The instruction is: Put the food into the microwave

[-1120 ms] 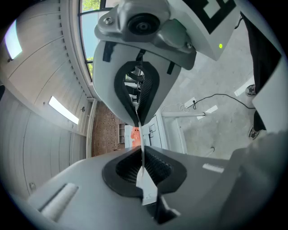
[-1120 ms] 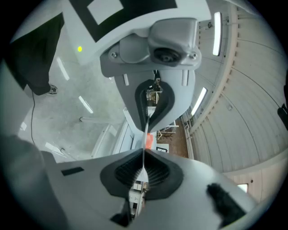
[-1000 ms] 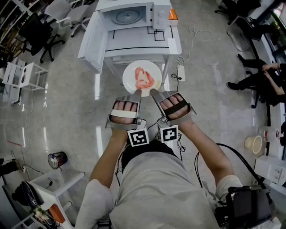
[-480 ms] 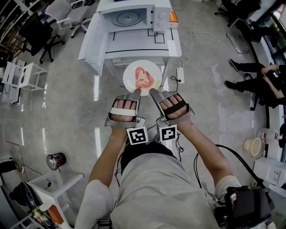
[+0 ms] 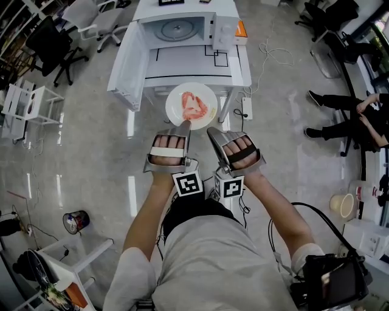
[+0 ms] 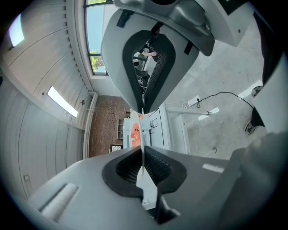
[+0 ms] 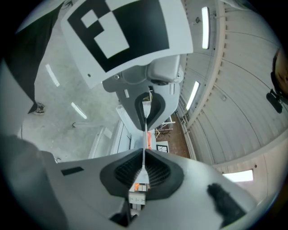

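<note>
- Jaws first: your left gripper (image 5: 184, 126) is clenched on the near rim of the white plate (image 5: 176, 104). In the left gripper view the rim runs edge-on between the two pads, with no gap showing.
- Your right gripper (image 5: 211, 129) is clamped on the same near rim, just to the right of the left one. The right gripper view shows the thin plate edge pinched between the ribbed pads.
- Both grippers point away from you, side by side and close together. Each hand is strapped into its handle, and the marker cubes sit toward your body.
- The red-pink food (image 5: 194, 107) lies in the middle of the plate.
- You hold the plate up in front of the near edge of the white table (image 5: 197, 64), and it rests on nothing else.
- The microwave (image 5: 225, 27) sits at the far end of that table. Its door (image 5: 124, 58) is swung wide open to the left, and the glass turntable (image 5: 176, 27) shows inside.
- An orange box (image 5: 242, 29) is just right of the microwave.
- A power strip (image 5: 246, 108) lies on the floor right of the table, and office chairs (image 5: 91, 15) stand at upper left.
</note>
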Available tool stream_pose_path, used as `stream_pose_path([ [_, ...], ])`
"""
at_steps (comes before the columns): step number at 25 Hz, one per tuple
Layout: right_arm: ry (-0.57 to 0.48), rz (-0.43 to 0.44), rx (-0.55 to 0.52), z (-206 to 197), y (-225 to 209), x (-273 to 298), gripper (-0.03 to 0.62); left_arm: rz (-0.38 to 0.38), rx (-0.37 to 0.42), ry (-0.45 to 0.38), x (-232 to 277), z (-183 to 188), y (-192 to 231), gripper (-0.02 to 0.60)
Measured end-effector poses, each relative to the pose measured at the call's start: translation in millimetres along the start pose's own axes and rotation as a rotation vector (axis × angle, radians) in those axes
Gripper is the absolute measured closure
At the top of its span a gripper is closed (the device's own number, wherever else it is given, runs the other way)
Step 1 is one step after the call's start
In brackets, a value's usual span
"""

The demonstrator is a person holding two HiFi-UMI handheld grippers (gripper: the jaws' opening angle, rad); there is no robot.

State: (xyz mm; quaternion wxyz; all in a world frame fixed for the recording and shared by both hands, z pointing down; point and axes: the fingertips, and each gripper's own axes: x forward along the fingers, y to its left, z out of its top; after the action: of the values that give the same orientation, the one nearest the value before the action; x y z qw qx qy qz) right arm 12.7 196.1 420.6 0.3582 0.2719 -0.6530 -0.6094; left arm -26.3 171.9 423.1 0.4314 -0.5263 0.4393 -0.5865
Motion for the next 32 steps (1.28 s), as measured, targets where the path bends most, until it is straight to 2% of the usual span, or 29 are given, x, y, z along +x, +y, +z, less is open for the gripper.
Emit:
stream_pose_path([
  [3,0.026,0.028,0.089,-4,4,26,0.576,-0.007,0.007,-0.017,22,-12,-1,0.563],
  [8,0.023,0.109,0.429,-11,2,71,0.583,-0.025,-0.012,-0.055,65,-29,1,0.561],
  [12,0.05,0.117,0.523,-16,-2,101,0.583,-0.021,-0.011,-0.094,96,-41,8,0.561],
  [19,0.108,0.127,0.945,-45,-7,133,0.583,-0.028,0.001,-0.143,136,-53,13,0.561],
  [21,0.126,0.122,1.034,-58,-6,142,0.583,-0.028,-0.007,-0.144,146,-54,16,0.561],
  [24,0.15,0.118,1.095,-74,-3,153,0.583,-0.031,-0.009,-0.148,161,-53,16,0.561],
  [32,0.143,0.136,1.118,-110,10,207,0.583,-0.037,0.002,-0.105,221,-57,10,0.561],
])
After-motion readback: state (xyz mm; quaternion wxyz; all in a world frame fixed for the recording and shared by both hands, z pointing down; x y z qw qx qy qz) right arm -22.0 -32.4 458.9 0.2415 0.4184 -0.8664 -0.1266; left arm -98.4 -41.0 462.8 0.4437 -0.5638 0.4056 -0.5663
